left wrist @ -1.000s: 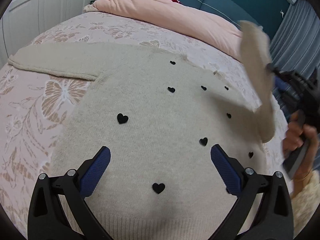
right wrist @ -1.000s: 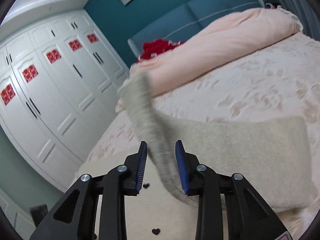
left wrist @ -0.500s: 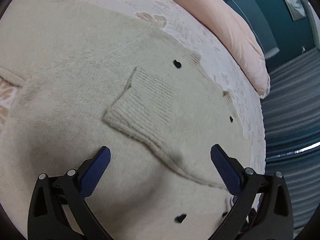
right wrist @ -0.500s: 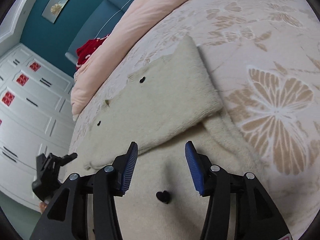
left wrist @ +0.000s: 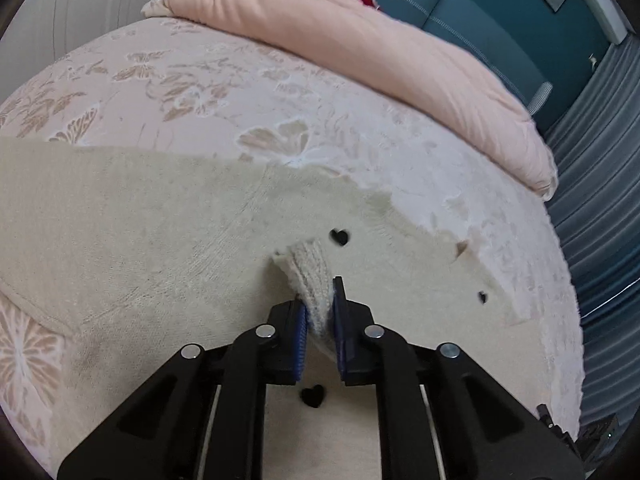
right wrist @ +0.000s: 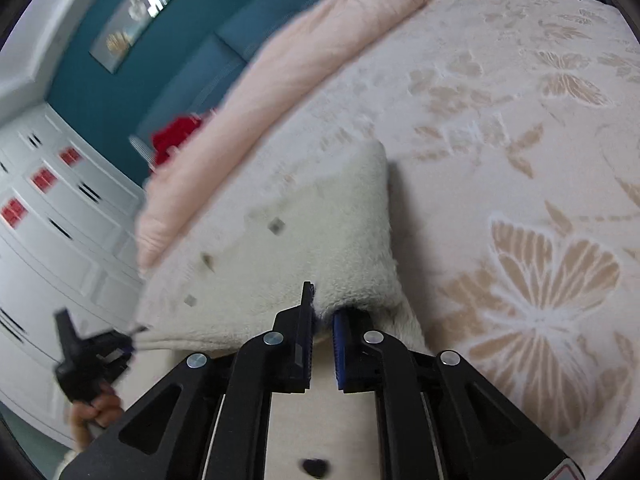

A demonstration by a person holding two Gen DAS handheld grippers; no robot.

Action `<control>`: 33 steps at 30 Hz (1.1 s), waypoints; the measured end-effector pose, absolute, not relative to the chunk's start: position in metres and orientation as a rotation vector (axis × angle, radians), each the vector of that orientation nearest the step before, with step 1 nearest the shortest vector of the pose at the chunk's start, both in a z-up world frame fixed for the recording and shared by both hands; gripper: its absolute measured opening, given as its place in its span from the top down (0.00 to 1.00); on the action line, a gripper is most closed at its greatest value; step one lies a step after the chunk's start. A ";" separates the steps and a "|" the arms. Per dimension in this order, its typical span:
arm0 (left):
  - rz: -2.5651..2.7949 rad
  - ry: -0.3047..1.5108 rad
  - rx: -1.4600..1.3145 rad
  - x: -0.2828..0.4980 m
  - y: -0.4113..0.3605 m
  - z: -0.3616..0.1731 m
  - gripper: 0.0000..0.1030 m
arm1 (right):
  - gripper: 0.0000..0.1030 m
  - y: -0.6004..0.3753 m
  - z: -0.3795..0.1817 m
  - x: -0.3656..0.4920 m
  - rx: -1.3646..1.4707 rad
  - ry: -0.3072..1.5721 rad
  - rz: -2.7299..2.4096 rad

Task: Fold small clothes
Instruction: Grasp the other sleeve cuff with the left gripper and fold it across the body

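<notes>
The bed (left wrist: pixel 280 92) filled both views, with the sweater (left wrist: pixel 140 220) spread flat across the lower half of the left wrist frame. Its folded sleeve (right wrist: pixel 320 240) lay over the body, long axis running from the frame's lower left to the fold at centre right in the right wrist view.

The cuff (left wrist: pixel 310 268) stood directly ahead of the left gripper (left wrist: pixel 320 312) at frame centre — pinched between narrow jaws, ribs running away from the pads. The right gripper (right wrist: pixel 322 320) sat at the sleeve's near edge, lower centre, its jaws closing with fleece between them.

Half a second earlier, both grippers stood wide above the cloth and the cuff lay flat and free — now each held a part of the sleeve.
</notes>
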State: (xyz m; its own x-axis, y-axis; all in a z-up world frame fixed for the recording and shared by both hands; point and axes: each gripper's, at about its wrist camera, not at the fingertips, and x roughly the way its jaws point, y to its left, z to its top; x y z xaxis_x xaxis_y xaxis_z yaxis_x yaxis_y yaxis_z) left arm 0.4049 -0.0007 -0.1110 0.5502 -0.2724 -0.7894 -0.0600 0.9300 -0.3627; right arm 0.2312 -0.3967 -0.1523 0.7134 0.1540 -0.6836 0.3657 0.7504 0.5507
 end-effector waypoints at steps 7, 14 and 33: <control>-0.182 1.014 -0.508 0.362 0.051 -0.144 0.58 | 0.75 -0.369 -0.150 0.195 0.613 0.837 -0.190; 0.113 0.879 -0.733 0.322 0.232 -0.127 0.13 | 0.63 -0.299 -0.145 0.134 0.514 0.893 -0.104; 0.016 0.650 -0.464 0.381 0.200 0.015 0.91 | 0.51 -0.232 -0.125 0.121 0.506 0.897 -0.081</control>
State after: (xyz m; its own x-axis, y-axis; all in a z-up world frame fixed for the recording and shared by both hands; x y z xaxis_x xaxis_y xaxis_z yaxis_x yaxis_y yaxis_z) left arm 0.3812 0.2002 0.0150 0.7999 -0.1287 -0.5862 -0.1571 0.8978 -0.4115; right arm 0.1209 -0.2317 -0.1246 0.6288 0.1397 -0.7649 0.2752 0.8800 0.3870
